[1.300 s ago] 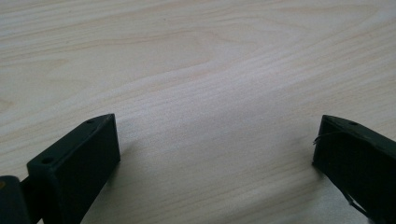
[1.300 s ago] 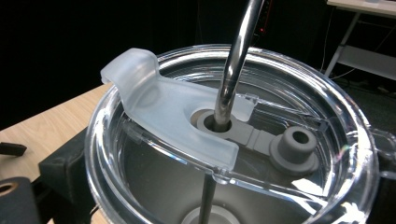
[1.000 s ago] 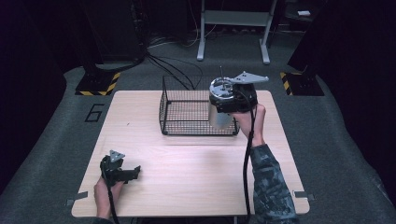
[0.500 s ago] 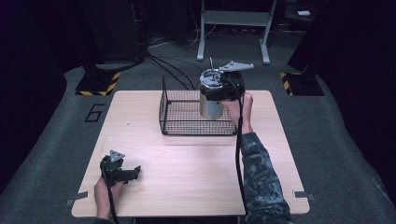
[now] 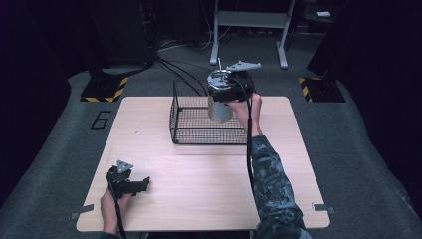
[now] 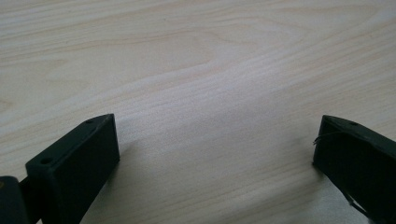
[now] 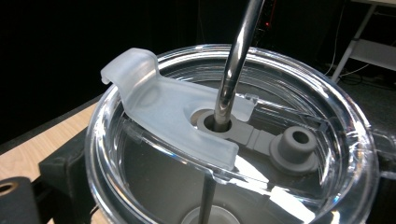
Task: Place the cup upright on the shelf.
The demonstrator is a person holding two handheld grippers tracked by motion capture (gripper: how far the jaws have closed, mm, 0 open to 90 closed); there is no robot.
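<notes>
The right claw (image 5: 225, 94) is clamped on a steel tumbler (image 5: 219, 109), holding it upright over the back right part of the wire basket (image 5: 199, 130). In the right gripper view the tumbler's clear lid (image 7: 233, 135) sits between the jaws, with a metal straw (image 7: 236, 60) rising through its hole. The left claw (image 5: 142, 183) rests near the surface's (image 5: 199, 174) front left corner, its jaws wide apart over bare wood, well apart from the basket.
</notes>
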